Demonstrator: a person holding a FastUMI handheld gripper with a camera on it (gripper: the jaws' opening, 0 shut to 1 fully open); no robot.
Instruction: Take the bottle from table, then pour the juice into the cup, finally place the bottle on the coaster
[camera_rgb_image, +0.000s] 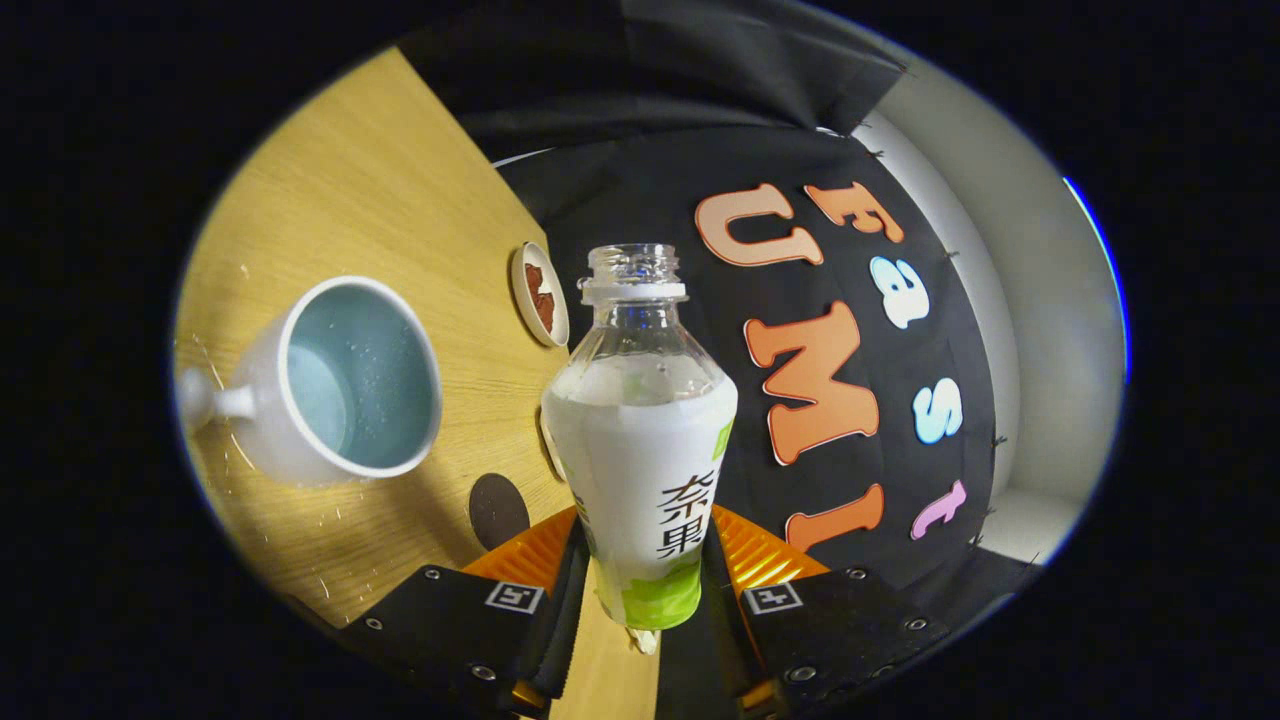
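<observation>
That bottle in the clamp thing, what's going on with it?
A person's hand-held tool is shut on an open, capless bottle, lifted off the wooden table. A pale drink fills most of the bottle. A white cup stands on the table beside it, and a small round coaster lies farther off. Whether pouring has happened can't be told.

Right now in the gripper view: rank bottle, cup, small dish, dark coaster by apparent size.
1. bottle, shut in the tool, nearest the camera, so inflated
2. cup
3. small dish and dark coaster: alike

A wooden table (350, 200) lies at ten o'clock; black cloth wall (640, 190) at twelve, pale wall (1040, 330) at three.
</observation>
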